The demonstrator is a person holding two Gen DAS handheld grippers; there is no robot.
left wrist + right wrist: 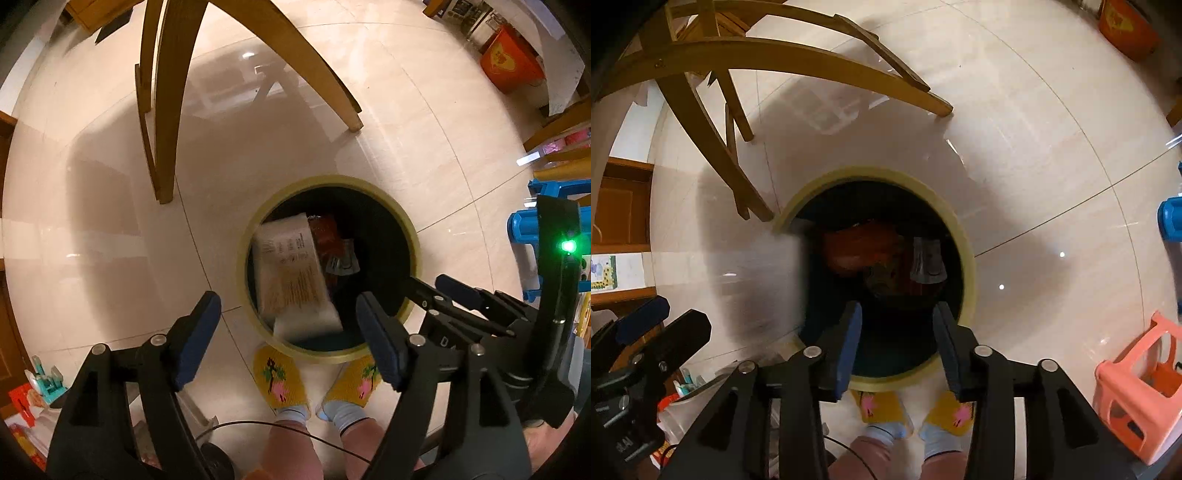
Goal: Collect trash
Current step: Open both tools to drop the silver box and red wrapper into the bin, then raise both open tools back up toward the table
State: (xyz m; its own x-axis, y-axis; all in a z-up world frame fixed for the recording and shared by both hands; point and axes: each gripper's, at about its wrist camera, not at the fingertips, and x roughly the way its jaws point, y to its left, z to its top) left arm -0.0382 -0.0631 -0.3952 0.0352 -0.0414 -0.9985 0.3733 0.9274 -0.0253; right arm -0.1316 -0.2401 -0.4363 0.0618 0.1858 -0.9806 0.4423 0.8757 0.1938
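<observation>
White packet [291, 273] in bin [413, 236], beyond empty left tongs [288, 332].

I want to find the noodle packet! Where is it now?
In the left wrist view, the noodle packet sits at the trash bin's left side, beside a red wrapper.

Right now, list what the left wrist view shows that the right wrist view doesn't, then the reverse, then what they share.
Left wrist only: a large pale wrapper, sharp enough to show print, blurred at its lower end, over the trash bin, and a green indicator light.

Right wrist only: a pink plastic stool; the pale wrapper is just a smear at the bin's left edge.

Both: the yellow-rimmed bin with red packaging inside, wooden chair legs, yellow slippers, and the left gripper and right gripper, both open and empty.
</observation>
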